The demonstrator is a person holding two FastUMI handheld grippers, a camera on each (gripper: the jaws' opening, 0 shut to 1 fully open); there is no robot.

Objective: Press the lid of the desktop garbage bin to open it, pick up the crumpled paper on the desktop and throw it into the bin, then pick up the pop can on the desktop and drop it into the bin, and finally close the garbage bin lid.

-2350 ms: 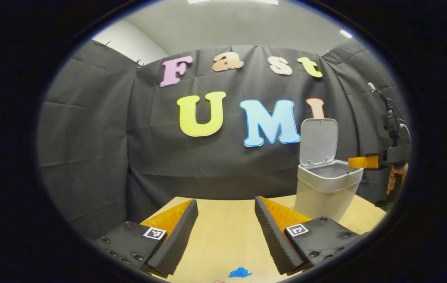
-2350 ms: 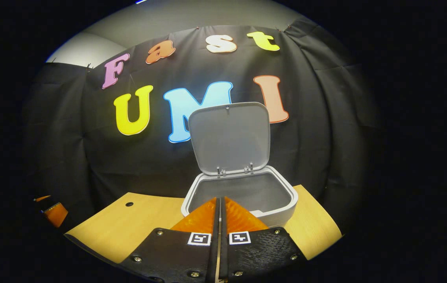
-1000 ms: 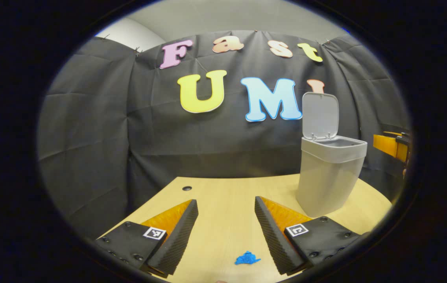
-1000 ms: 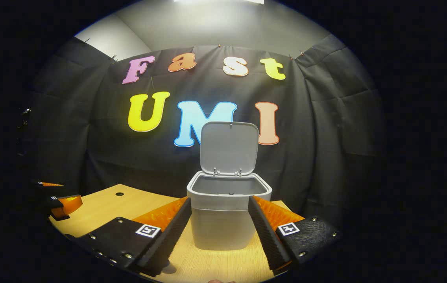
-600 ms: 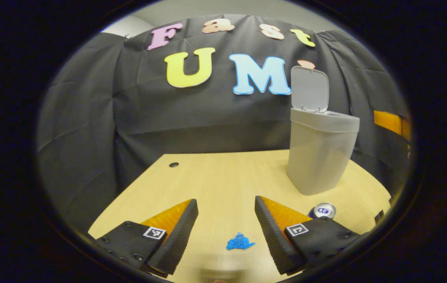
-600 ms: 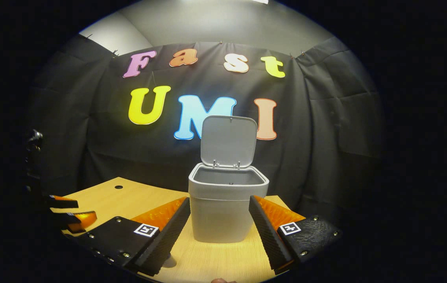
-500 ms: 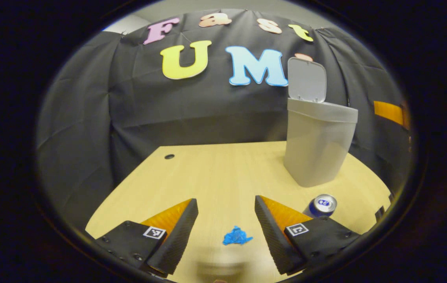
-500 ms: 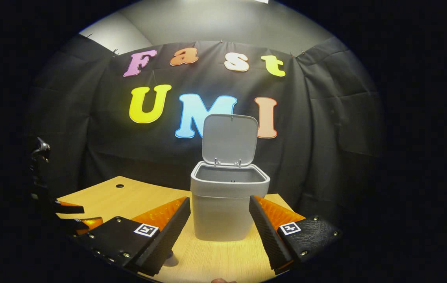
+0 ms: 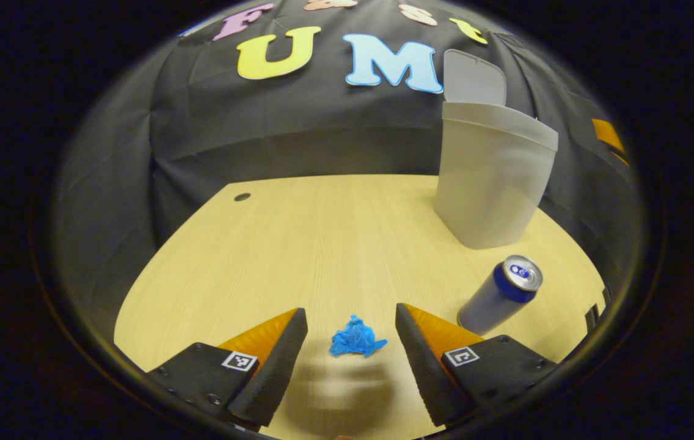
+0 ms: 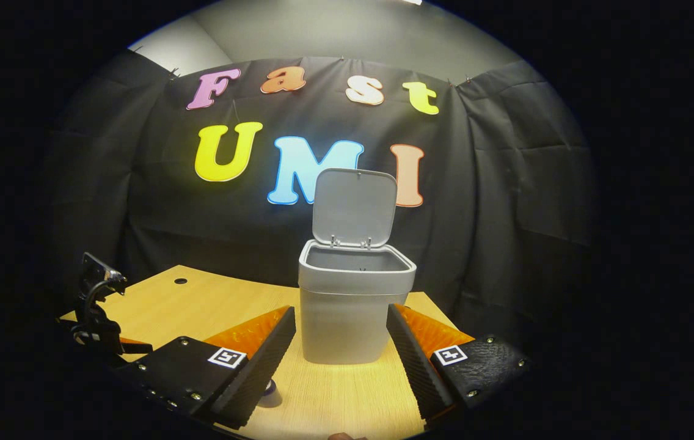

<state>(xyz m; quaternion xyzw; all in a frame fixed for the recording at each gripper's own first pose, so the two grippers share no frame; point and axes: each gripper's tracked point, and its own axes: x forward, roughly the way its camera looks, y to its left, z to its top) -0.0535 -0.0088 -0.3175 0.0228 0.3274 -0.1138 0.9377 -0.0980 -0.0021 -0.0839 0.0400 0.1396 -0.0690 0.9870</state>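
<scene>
A grey bin [image 9: 490,174] stands at the table's far right, its lid [image 9: 474,78] raised. In the left gripper view a blue crumpled paper [image 9: 354,338] lies on the wood between the open fingers of my left gripper [image 9: 350,324], which hovers above it. A blue and silver pop can [image 9: 501,294] stands upright just right of the right finger. In the right gripper view the bin [image 10: 356,305] faces me with its lid [image 10: 354,208] up and the inside grey. My right gripper [image 10: 341,318] is open, short of the bin. The can's top [image 10: 270,388] peeks by its left finger.
The light wooden table [image 9: 298,244] has a cable hole [image 9: 241,197] at the far left. In the right gripper view the other gripper's camera mount [image 10: 95,299] shows low at the left. Black cloth walls close the back and sides.
My left gripper has tilted down and lowered toward the blue paper, which now lies between its fingers; the can has come into view. My right gripper opened and drew back from the bin.
</scene>
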